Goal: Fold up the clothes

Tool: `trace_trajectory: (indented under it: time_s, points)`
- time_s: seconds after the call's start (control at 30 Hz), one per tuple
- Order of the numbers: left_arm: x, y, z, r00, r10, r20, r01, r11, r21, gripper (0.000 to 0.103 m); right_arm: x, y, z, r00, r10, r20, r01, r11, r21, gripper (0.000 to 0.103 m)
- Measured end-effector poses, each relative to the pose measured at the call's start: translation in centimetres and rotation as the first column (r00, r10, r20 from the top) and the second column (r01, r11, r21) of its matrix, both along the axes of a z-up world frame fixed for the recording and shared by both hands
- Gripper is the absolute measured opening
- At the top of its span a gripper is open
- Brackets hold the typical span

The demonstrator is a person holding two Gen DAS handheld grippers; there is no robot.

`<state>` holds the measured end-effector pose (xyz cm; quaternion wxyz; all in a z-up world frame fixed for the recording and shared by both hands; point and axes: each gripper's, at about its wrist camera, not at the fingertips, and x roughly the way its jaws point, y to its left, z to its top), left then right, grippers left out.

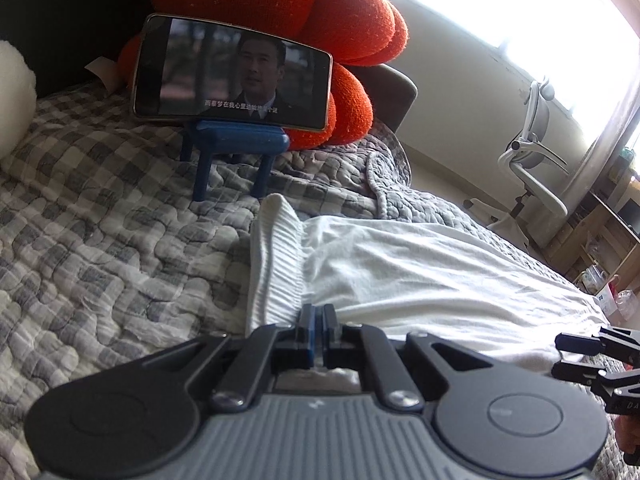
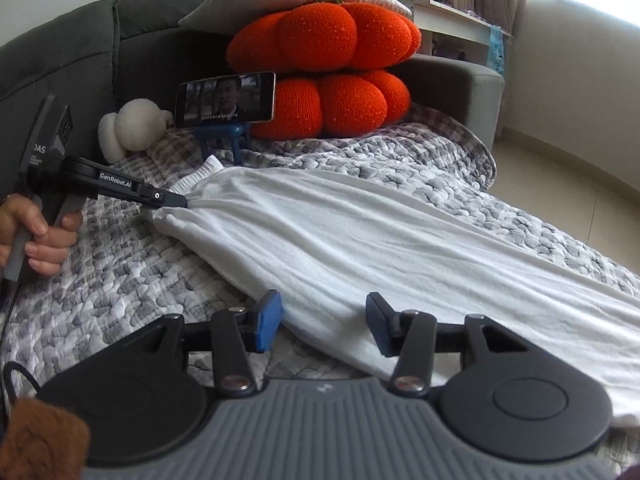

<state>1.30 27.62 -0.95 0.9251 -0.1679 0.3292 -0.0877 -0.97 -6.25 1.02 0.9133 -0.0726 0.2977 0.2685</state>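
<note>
I have the white garment (image 2: pixel 360 232) spread on the bed (image 2: pixel 120 292), its long axis running from the ribbed waistband (image 1: pixel 276 256) near the phone (image 2: pixel 225 99) down and away to my right. My left claw (image 1: pixel 319 314) is pinched tight on the cloth just below the waistband; in the right wrist view its tip bites the bunched fabric at that end, with the hand (image 2: pixel 40 236) gripping the handle off to the left.

My right claw (image 2: pixel 323 322) stands about half open, jaws apart with nothing pressed between them. The near edge of the garment runs through the gap just ahead of the blue pads (image 2: pixel 267 322), so the cloth is directly in front and slightly right of it. The right claw is clearly the nearer one to the lower stretch of fabric; the left is committed at the waist end.

As I judge it, the next move turns on this: the edge lies diagonally across the right claw's line, so I would need to push forward onto it before closing, then carry that end along the long axis toward the waistband.
</note>
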Motion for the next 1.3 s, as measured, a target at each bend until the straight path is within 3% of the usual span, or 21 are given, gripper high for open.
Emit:
trace_trajectory:
  time_s: [0.1,0.2,0.3,0.43,0.63,0.73,1.07,1.3]
  points:
    - [0.0,0.1,0.0,1.0,0.0,-0.002,0.0,1.0,-0.006,0.004,-1.8,-0.5,0.7,1.0,-0.002,-0.003,0.002,1.0,0.029,0.051]
    - [0.1,0.2,-0.1,1.0,0.0,-0.003,-0.001,1.0,-0.01,0.004,-3.4,-0.9,0.8,0.995,0.066,-0.073,-0.059,0.994,0.091,0.052]
    - [0.1,0.2,-0.1,1.0,0.001,-0.003,-0.001,1.0,-0.005,0.004,-2.9,0.5,-0.5,0.993,0.06,-0.098,-0.057,0.998,0.029,0.052]
    - [0.0,0.2,0.0,1.0,0.0,-0.002,0.0,1.0,-0.005,0.004,-0.9,1.1,-0.8,0.997,0.014,-0.079,-0.009,0.998,0.066,0.053]
    - [0.1,0.3,-0.1,1.0,-0.002,-0.003,0.001,1.0,-0.013,0.004,-0.3,2.3,-0.2,0.999,0.014,0.043,-0.014,1.0,0.012,0.053]
    - [0.1,0.1,-0.1,1.0,-0.003,0.0,0.003,1.0,-0.007,0.004,0.1,2.8,-0.1,0.998,0.029,0.06,-0.029,1.0,-0.001,0.056]
    - [0.1,0.1,-0.2,1.0,-0.005,0.001,0.005,1.0,-0.011,0.004,0.5,4.0,-0.3,0.998,0.063,0.031,-0.062,0.997,-0.036,0.056]
    - [0.2,0.3,-0.3,1.0,-0.006,0.0,0.006,1.0,-0.019,0.004,0.6,2.9,-0.5,1.0,-0.017,-0.02,0.016,0.997,-0.076,0.056]
